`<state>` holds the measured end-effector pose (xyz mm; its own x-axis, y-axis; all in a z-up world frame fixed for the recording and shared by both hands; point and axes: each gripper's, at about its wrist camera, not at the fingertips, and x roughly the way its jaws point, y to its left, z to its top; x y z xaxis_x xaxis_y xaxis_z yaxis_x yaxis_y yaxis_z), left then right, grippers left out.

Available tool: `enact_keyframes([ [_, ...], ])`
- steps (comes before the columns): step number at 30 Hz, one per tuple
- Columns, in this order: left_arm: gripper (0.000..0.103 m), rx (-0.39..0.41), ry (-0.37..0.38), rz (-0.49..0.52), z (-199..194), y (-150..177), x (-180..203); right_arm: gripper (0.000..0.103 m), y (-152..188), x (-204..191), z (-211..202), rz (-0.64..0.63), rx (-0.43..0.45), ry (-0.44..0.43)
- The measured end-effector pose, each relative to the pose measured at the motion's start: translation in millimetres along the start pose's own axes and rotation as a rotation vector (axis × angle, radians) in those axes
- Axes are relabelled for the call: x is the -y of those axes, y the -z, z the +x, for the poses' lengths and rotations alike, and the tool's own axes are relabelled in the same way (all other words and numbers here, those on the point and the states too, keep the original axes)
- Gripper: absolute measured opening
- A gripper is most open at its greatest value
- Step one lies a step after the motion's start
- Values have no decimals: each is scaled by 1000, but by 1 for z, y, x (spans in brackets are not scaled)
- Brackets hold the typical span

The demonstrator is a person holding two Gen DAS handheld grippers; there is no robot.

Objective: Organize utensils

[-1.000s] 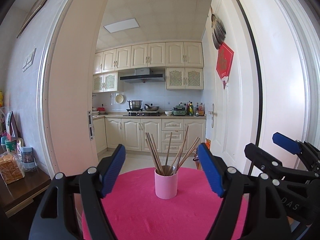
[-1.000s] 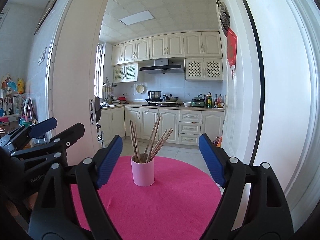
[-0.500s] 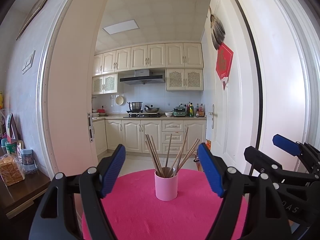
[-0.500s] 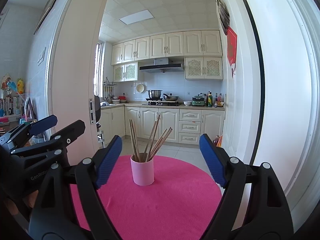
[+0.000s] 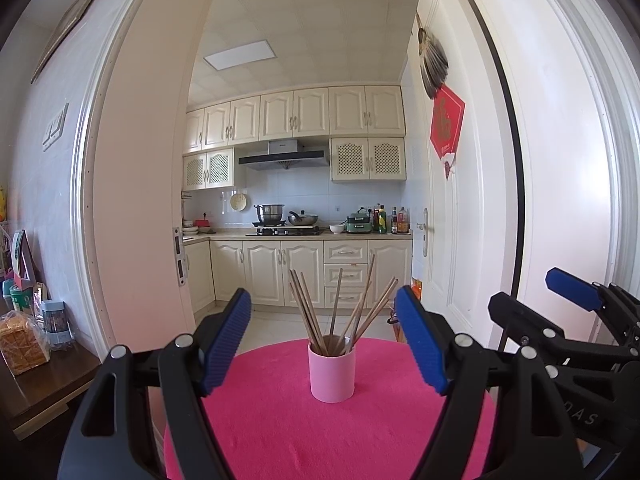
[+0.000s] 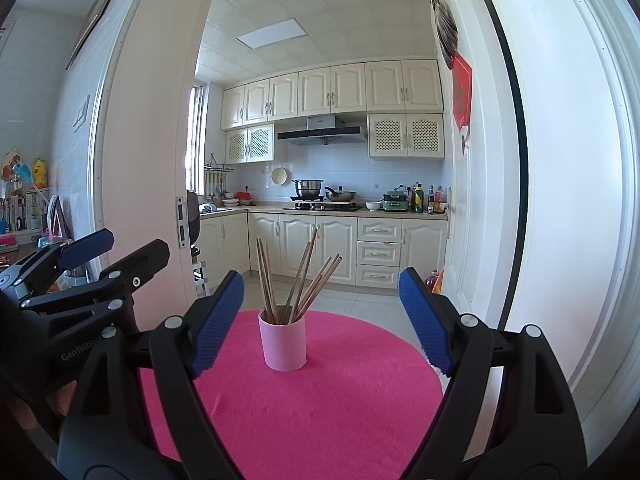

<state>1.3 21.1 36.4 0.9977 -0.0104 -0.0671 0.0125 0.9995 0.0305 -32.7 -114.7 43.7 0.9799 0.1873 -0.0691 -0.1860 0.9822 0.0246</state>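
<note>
A pink cup (image 5: 331,372) stands upright near the middle of the round pink table (image 5: 280,432), with wooden chopsticks (image 5: 340,312) fanned out of it. The left gripper (image 5: 326,344) and the right gripper (image 6: 320,316) hover on its near side, well apart from the cup, each with jaws spread wide and empty.

black gripper (image 5: 327,342) frames, ribbed blue pads (image 5: 224,338) — silver screws

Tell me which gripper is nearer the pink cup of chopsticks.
Roughly equal; I cannot pick one. The left gripper faces the pink cup squarely, open and short of it. The right gripper sits to its right, open, the cup left of centre.
</note>
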Motion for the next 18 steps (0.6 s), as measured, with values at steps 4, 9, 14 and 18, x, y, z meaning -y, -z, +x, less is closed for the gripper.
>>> enact_keyframes([
  [4,74,0,1,1,0,0,0,79,1,1,1,2,-1,1],
  [9,74,2,1,3,0,0,0,80,1,2,1,3,-2,1],
  [14,74,4,2,4,0,0,-1,80,2,2,1,4,-2,1],
  [18,74,6,2,9,-1,0,-1,80,3,3,1,6,-3,1],
])
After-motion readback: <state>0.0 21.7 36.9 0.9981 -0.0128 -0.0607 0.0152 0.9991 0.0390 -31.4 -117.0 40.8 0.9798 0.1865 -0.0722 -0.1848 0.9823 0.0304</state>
